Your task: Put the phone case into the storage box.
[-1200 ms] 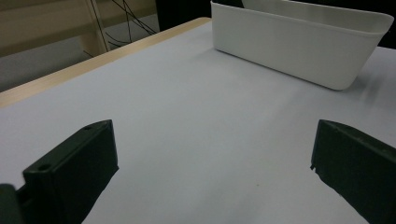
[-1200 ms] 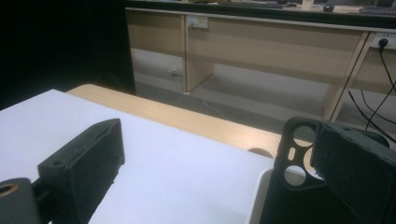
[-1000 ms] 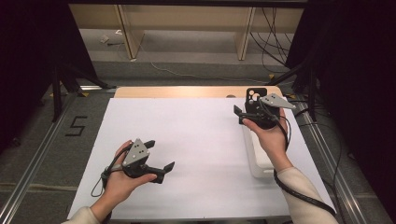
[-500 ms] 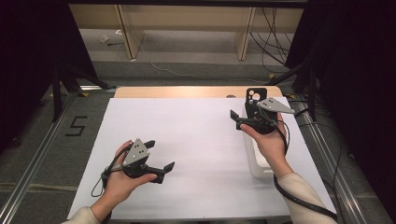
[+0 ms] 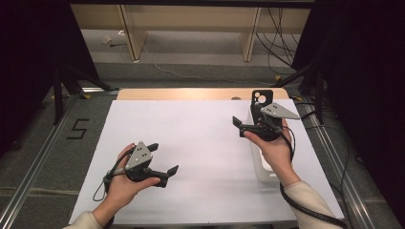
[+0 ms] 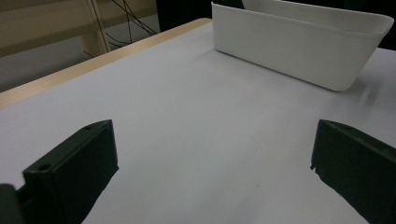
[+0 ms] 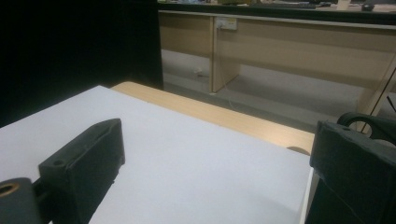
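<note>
Here the biggest thing is the table (image 5: 191,143), covered by a white sheet, with a strip of bare wood along its far edge. On the right side of the sheet stands a white bin (image 5: 262,167), long and narrow; the person's right forearm passes above it and hides most of it in the high view. In the left gripper view the same white bin (image 6: 299,51) appears ahead and to the right, upright, with its rim turned slightly outward, and what is inside it cannot be seen. The right gripper (image 5: 250,117) is held above the far end of the bin, raised off the table, and its jaws stand wide apart. In the right gripper view a black phone case (image 7: 369,128) with a round camera opening sits beside the right jaw; whether the jaw touches it cannot be told. In the high view the phone case (image 5: 261,98) stands upright just beyond the right gripper. The left gripper (image 5: 162,157) is near the front left part of the sheet, well apart from the bin, and its jaws are also spread with nothing between them.
</note>
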### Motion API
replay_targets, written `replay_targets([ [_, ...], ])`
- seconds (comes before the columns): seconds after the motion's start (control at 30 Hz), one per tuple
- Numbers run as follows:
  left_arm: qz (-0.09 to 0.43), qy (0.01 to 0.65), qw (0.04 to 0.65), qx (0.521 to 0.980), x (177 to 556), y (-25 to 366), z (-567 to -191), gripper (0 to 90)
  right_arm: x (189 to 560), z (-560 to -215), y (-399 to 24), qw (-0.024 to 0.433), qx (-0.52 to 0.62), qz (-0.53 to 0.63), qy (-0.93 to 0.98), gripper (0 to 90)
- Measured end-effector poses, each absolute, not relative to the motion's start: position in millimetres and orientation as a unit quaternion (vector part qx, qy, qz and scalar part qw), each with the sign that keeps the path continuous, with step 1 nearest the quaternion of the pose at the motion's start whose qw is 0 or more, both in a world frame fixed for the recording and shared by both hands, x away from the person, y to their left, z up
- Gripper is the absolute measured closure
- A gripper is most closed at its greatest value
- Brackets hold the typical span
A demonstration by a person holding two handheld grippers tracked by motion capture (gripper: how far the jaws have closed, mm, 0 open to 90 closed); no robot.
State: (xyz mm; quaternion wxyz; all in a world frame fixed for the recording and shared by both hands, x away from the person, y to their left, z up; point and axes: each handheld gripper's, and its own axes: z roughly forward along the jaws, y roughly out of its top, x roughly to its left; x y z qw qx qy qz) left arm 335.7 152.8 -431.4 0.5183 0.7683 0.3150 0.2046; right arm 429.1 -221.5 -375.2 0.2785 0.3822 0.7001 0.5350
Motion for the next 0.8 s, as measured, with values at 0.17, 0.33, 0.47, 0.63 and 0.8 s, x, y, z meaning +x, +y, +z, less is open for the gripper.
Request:
replay_targets([
  [0.17, 0.205, 0.315, 0.518, 0.768, 336, 153, -431, 0.0, 425, -376, -221, 0.275, 0.38, 0.536, 0.702, 4.3],
  [0.33, 0.205, 0.315, 0.518, 0.768, 336, 153, -431, 0.0, 422, -376, -221, 0.271, 0.38, 0.539, 0.701, 4.3],
  [0.47, 0.205, 0.315, 0.518, 0.768, 336, 153, -431, 0.0, 419, -376, -222, 0.271, 0.377, 0.54, 0.703, 4.2],
  [0.63, 0.205, 0.315, 0.518, 0.768, 336, 153, -431, 0.0, 416, -376, -223, 0.268, 0.375, 0.541, 0.704, 4.2],
  [0.8, 0.205, 0.315, 0.518, 0.768, 336, 153, -431, 0.0, 412, -376, -224, 0.266, 0.371, 0.543, 0.705, 4.2],
])
